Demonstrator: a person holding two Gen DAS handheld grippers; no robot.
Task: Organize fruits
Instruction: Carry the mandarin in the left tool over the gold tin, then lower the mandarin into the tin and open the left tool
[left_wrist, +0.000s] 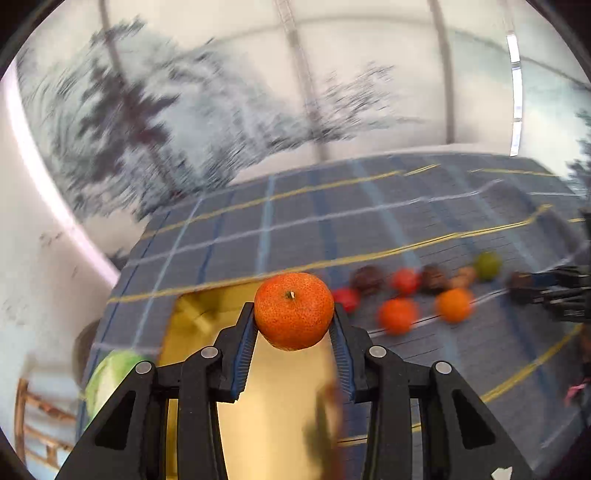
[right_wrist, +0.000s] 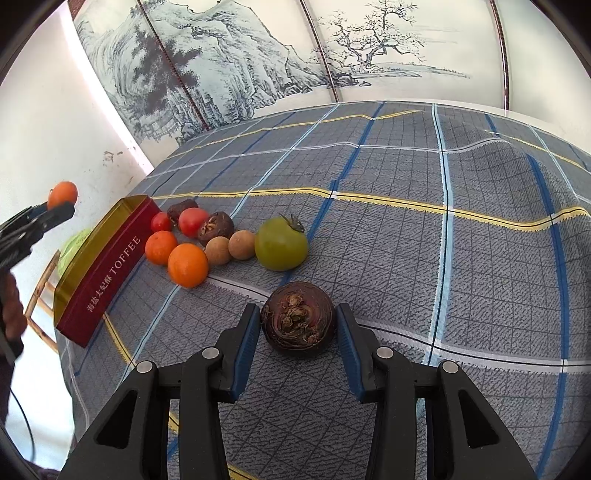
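Observation:
My left gripper (left_wrist: 294, 314) is shut on an orange tangerine (left_wrist: 293, 311) and holds it in the air above the open gold-lined tin (left_wrist: 192, 314); it also shows in the right wrist view (right_wrist: 62, 195). My right gripper (right_wrist: 297, 325) is open, its jaws on either side of a dark brown water chestnut (right_wrist: 298, 319) that lies on the cloth. It does not grip it. The red TOFFEE tin (right_wrist: 107, 280) stands at the left. Beside it lie two tangerines (right_wrist: 187, 264), red tomatoes (right_wrist: 192, 220), two round tan fruits (right_wrist: 242, 243) and a green tomato (right_wrist: 280, 243).
A blue-grey checked cloth (right_wrist: 424, 258) covers the table. A painted screen (right_wrist: 258, 55) stands behind it. A green cabbage (left_wrist: 110, 373) and a wooden chair (left_wrist: 40, 413) are off the table's left edge. The cloth is humped at the far right.

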